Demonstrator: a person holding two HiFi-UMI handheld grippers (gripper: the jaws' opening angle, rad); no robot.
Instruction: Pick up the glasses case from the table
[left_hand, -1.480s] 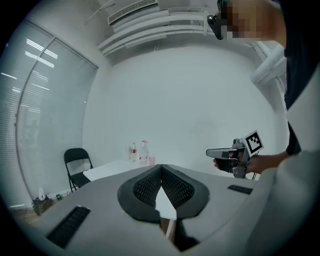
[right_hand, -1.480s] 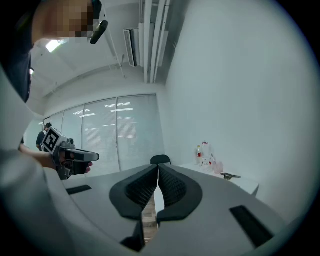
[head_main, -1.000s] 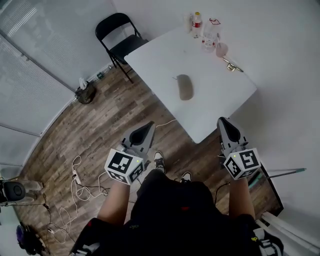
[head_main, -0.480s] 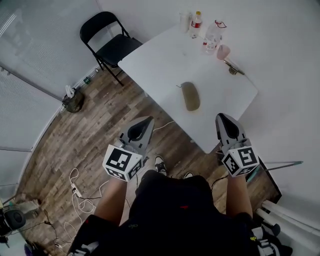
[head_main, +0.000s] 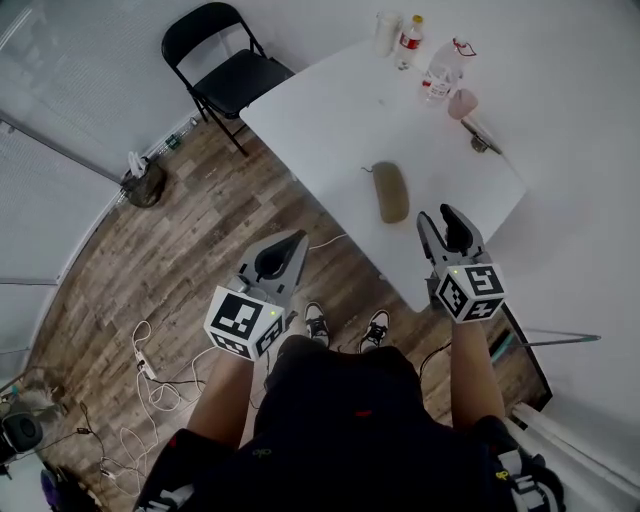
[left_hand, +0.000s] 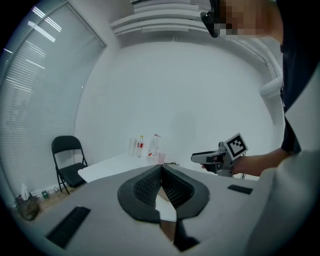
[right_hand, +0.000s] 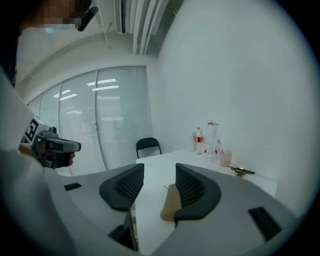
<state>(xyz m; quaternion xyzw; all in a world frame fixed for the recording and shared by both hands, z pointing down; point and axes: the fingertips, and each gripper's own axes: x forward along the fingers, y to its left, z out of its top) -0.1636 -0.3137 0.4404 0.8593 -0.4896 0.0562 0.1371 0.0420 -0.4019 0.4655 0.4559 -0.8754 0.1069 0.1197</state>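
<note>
Your right gripper (head_main: 445, 216) hovers at the counter's (head_main: 330, 110) near right edge. Its jaws are apart, having just been opening, and they clamp nothing. The tan glasses case (head_main: 391, 192) lies flat on the counter just ahead of them, between the centre and the near corner. Your left gripper (head_main: 296, 240) hangs over the wooden floor (head_main: 180, 260) beside the counter's near left edge, jaws pressed together and empty. Bottles (head_main: 440, 70) and a pink cup (head_main: 463, 103) stand near the far corner.

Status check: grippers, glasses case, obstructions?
Left gripper jaws shut, empty. Right gripper jaws just opened, nothing between them. Tan oblong glasses case untouched on white table. No obstruction.
</note>
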